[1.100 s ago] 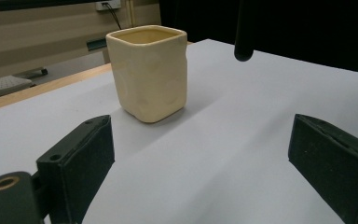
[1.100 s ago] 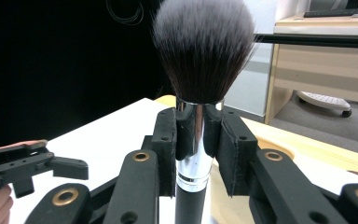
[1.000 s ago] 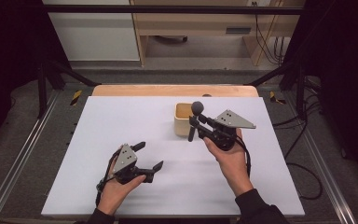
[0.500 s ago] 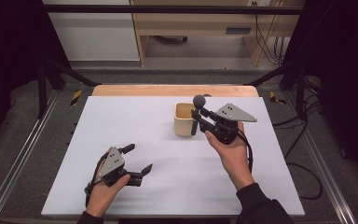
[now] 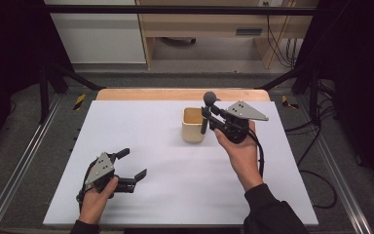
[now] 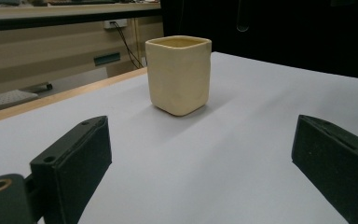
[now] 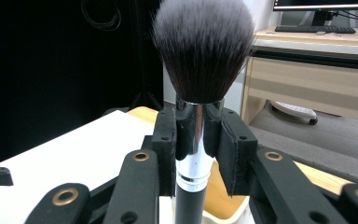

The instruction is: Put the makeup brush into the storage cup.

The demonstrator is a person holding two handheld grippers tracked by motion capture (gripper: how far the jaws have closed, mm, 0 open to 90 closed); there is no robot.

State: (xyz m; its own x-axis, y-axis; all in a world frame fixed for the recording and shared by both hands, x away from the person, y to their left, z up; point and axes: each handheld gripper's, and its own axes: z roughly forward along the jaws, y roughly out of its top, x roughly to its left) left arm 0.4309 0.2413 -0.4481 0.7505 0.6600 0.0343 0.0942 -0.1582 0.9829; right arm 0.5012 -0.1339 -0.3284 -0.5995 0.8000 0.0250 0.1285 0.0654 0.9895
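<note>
Beside the cream square cup [image 5: 194,125], at its right, the right gripper [image 5: 209,117] holds a makeup brush [image 7: 199,70] upright, bristles up, jaws clamped on its chrome ferrule. The step in hand looks like standing the brush in the cup; its black handle seems to hang at the cup's rim, though whether it has entered is hard to tell. Next, the handle needs centring over the opening and lowering before release. Near the table's front edge, the left gripper [image 5: 131,165] hovers with jaws wide, holding nothing, aimed at the cup.
</note>
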